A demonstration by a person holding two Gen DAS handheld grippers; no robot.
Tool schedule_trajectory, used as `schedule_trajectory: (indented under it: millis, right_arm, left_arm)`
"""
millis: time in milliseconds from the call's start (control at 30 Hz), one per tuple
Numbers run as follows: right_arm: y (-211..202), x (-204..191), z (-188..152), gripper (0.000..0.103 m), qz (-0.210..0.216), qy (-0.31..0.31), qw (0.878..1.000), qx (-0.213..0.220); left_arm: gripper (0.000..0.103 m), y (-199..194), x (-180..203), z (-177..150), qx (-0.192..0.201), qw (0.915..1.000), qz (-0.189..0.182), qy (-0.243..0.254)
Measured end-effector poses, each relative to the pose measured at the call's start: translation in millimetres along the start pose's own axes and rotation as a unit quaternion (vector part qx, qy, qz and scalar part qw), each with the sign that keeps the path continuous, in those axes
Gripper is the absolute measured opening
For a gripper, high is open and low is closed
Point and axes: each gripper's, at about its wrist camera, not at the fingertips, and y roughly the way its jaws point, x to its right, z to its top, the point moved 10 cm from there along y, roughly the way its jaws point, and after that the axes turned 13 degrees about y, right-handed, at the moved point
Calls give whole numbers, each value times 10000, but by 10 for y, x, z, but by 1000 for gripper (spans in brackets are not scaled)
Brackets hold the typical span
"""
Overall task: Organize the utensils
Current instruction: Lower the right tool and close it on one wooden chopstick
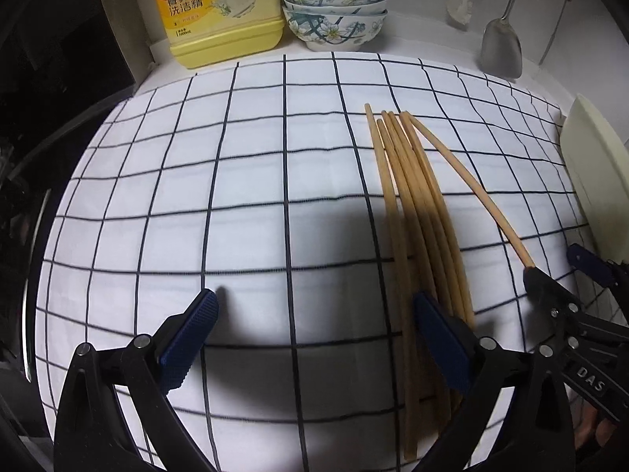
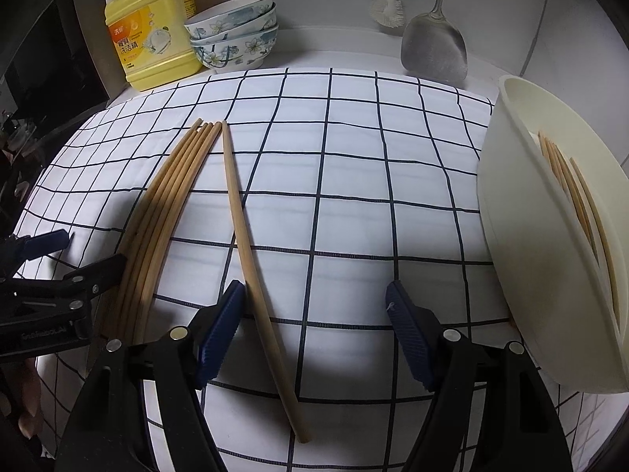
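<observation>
Several wooden chopsticks (image 1: 416, 212) lie bundled on the checked cloth (image 1: 236, 196); they also show in the right wrist view (image 2: 165, 204). One chopstick (image 2: 251, 267) lies apart to their right, also in the left wrist view (image 1: 471, 185). My left gripper (image 1: 314, 338) is open, its right finger beside the bundle. My right gripper (image 2: 314, 326) is open, straddling the single chopstick close to its left finger; it also shows in the left wrist view (image 1: 558, 271). A cream holder (image 2: 550, 236) lies tipped at the right with several chopsticks (image 2: 578, 192) inside.
A yellow detergent bottle (image 2: 153, 39) and stacked floral bowls (image 2: 236, 31) stand at the back left. A metal spatula (image 2: 436, 47) and a white brush (image 2: 389, 4) hang on the back wall. The cloth's left edge drops off into dark.
</observation>
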Motion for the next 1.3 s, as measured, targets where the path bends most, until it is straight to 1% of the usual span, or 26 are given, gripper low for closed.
schedule_trajectory:
  millis: [267, 333, 400, 433, 500, 533, 567, 600, 633, 700, 733, 767, 800, 833, 867, 900, 933, 967, 1033, 1200, 1300]
  right_arm:
    - [86, -122, 107, 71, 68, -162, 9998, 27]
    - [107, -159, 133, 71, 103, -216, 9997, 47]
    - [121, -180, 152, 71, 121, -245, 9996, 54]
    - [128, -193, 160, 70, 134, -266, 9995, 51]
    - [138, -224, 171, 70, 188, -327, 9993, 36]
    - [141, -234, 173, 70, 192, -346, 9992, 32]
    - [142, -246, 175, 69, 211, -365, 9991, 28]
    - [140, -264, 175, 65, 232, -407, 9989, 31]
    - [136, -280, 170, 61, 248, -446, 9987, 35]
    - [134, -319, 168, 56, 298, -509, 9983, 26]
    - [129, -326, 162, 54, 314, -516, 9982, 25]
    - [126, -340, 157, 52, 327, -538, 9980, 25]
    - [126, -354, 158, 44, 340, -567, 9978, 25]
    - [116, -367, 157, 29, 334, -607, 9976, 28]
    - [108, -383, 153, 21, 323, -653, 9973, 13]
    - [108, -389, 150, 8, 285, -695, 9972, 3]
    - [110, -398, 146, 7, 242, -751, 9969, -9]
    - [110, -402, 143, 7, 246, -763, 9968, -18]
    - [103, -393, 137, 6, 293, -728, 9969, -44]
    - [44, -345, 84, 6, 498, -436, 9977, -159]
    - [-64, -312, 12, 6, 616, -298, 9975, -181]
  left_arm:
    - [97, 82, -59, 205, 96, 9998, 104, -123]
    - [95, 89, -51, 258, 177, 9997, 111, -128]
    - [84, 70, -14, 282, 216, 9997, 95, -76]
    - [81, 53, 19, 302, 254, 9997, 65, 2]
    - [68, 27, 82, 315, 297, 9995, 25, 106]
    - [65, 17, 108, 323, 320, 9994, 2, 164]
    - [60, 8, 133, 327, 342, 9992, -23, 208]
    - [55, 0, 154, 328, 360, 9990, -42, 244]
    - [53, -8, 174, 326, 374, 9989, -65, 274]
    - [43, -15, 194, 325, 390, 9987, -100, 317]
    - [41, -20, 207, 328, 398, 9986, -121, 334]
    - [36, -27, 216, 321, 408, 9985, -129, 343]
    - [30, -30, 216, 317, 417, 9984, -139, 350]
    - [28, -32, 220, 319, 428, 9983, -149, 364]
    - [22, -33, 222, 319, 431, 9982, -155, 379]
    - [18, -36, 227, 315, 429, 9982, -154, 386]
    - [16, -38, 224, 312, 423, 9982, -156, 393]
    - [10, -38, 219, 307, 412, 9982, -167, 395]
    - [7, -47, 201, 286, 378, 9985, -221, 339]
    - [7, -94, 143, 172, 255, 9990, -366, 98]
    - [7, -169, 108, 72, 181, 9988, -454, -61]
